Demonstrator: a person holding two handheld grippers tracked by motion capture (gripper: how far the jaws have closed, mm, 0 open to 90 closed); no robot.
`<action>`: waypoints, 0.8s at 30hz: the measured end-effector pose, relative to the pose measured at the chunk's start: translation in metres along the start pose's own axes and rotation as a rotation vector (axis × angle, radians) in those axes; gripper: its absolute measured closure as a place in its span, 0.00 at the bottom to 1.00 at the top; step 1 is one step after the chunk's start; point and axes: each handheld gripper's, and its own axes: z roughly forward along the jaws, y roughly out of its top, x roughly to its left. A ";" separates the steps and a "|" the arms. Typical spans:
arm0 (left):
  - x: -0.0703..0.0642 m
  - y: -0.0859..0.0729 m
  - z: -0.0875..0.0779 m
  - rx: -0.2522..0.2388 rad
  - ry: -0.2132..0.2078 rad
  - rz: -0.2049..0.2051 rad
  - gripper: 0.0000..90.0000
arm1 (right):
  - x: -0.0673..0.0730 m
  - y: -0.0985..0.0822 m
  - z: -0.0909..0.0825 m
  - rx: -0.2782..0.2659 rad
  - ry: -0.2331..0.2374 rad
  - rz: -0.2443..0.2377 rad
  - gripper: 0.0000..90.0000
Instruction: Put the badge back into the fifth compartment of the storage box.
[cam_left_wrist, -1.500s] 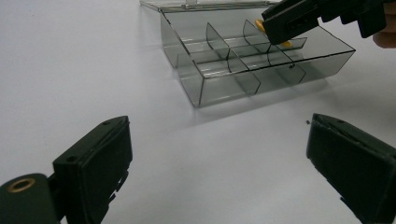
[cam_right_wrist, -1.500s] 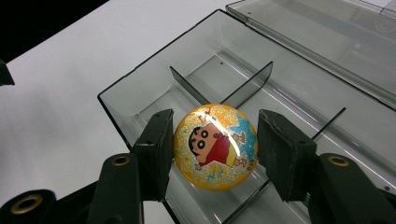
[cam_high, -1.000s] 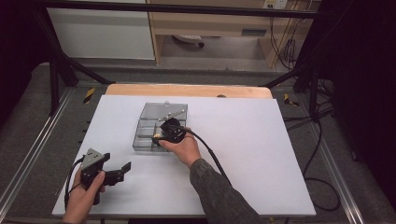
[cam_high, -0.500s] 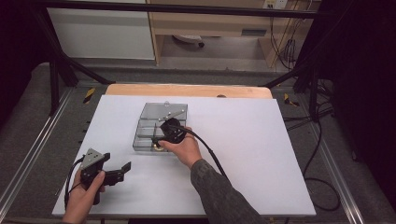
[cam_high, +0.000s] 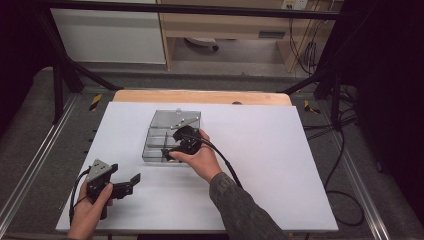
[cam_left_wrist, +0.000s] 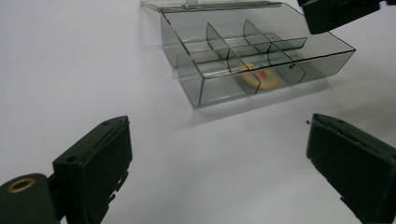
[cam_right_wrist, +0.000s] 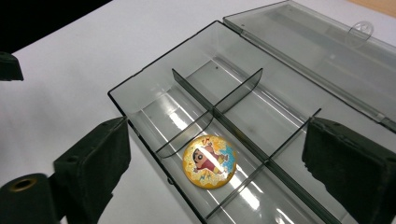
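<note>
Badge: the round yellow badge (cam_right_wrist: 209, 161) with a cartoon figure lies flat on the floor of a middle compartment in the box's near row, at lower centre of your right gripper view; in your left gripper view the badge (cam_left_wrist: 259, 76) shows through the front wall at upper right.
Box: the clear grey divided box (cam_high: 156, 145) sits just left of centre in the high view, on the white table (cam_high: 280, 165); its lid (cam_high: 175, 119) lies flung open behind it.
Right gripper: your right gripper (cam_high: 172, 145) hangs over the box's near right part; its jaws have just been opening and now stand spread wide, one on each side of the badge in your right gripper view, pads clear of it, nothing grasped.
Left gripper: your left gripper (cam_high: 127, 183) rests at lower left of the high view, well apart from the box, pointing right; jaws released and wide, bare table between them.
Hands: your right hand (cam_high: 200, 159) wraps its gripper from below; your left hand (cam_high: 90, 212) holds the other by its handle.
</note>
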 end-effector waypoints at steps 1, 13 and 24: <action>0.000 0.000 0.000 0.001 -0.001 -0.001 0.07 | 0.000 0.001 -0.002 -0.001 0.001 -0.001 0.07; 0.000 0.000 0.000 -0.001 -0.003 -0.002 0.07 | -0.011 0.001 -0.024 -0.043 -0.002 -0.024 0.07; 0.000 -0.001 0.000 -0.008 0.002 -0.004 0.07 | -0.026 0.001 -0.049 -0.116 -0.038 -0.041 0.08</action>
